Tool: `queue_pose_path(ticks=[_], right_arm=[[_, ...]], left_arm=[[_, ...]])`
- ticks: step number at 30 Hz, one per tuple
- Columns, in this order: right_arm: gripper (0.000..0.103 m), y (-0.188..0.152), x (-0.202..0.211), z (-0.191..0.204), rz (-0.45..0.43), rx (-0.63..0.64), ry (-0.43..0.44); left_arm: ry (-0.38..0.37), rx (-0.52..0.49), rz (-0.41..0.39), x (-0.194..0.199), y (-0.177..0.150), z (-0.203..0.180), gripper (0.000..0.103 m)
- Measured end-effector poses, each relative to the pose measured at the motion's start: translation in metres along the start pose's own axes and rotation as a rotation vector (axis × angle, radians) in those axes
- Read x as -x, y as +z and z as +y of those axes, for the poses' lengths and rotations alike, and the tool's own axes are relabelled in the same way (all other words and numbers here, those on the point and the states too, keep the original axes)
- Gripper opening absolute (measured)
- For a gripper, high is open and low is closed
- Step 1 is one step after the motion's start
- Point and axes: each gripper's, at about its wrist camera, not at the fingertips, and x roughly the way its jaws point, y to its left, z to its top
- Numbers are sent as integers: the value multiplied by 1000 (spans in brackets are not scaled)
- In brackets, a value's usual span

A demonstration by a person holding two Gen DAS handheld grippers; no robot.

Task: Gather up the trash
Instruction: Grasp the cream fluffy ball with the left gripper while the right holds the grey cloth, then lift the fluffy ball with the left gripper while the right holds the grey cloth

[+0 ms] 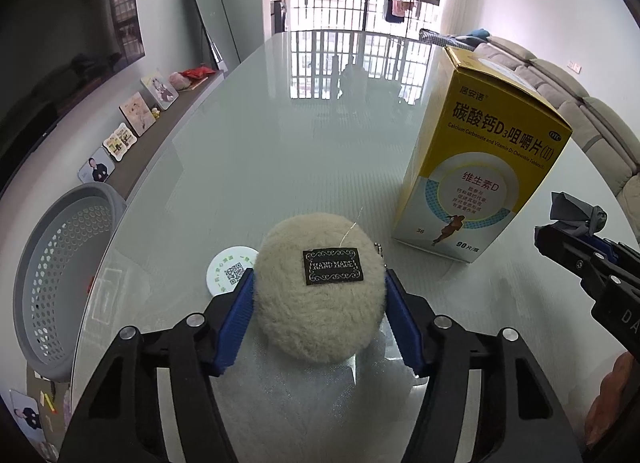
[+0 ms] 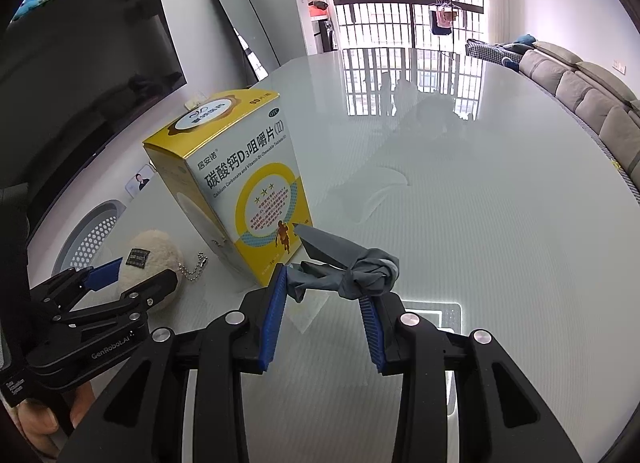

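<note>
Between the blue pads of the left gripper [image 1: 320, 315] sits a cream plush ball [image 1: 320, 287] with a black label, resting on the glass table [image 1: 280, 135]; both pads touch its fleece, so the jaws are closed on it; a bead chain [image 2: 194, 266] trails from it at 3 o'clock. At 1 o'clock stands a yellow box [image 1: 480, 159], upright; at 9 o'clock a grey basket [image 1: 60, 275] sits beyond the table edge. The right gripper [image 2: 326, 303] is clamped on a knotted grey rag [image 2: 352, 271], just beside the box.
</note>
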Motion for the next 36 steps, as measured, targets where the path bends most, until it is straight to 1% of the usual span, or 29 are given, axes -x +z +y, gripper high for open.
queue_pose_path(ticks=[6, 12, 18, 22, 29, 36], right_arm=[[35, 2, 0, -3, 0, -6, 1], [35, 2, -4, -2, 7, -5, -9], [35, -1, -1, 2, -7, -12, -9], [35, -6, 6, 1, -16, -27, -11], [35, -15, 26, 6, -27, -51, -28], [35, -29, 47, 23, -40, -64, 3]], left_arm=[[-6, 1, -7, 11, -1, 0, 60], [-3, -7, -40, 30, -1, 1, 60], [6, -5, -71, 49, -2, 5, 60], [11, -8, -90, 59, -5, 9, 60], [-20, 5, -108, 70, -7, 18, 60], [-27, 12, -128, 84, -14, 32, 60]])
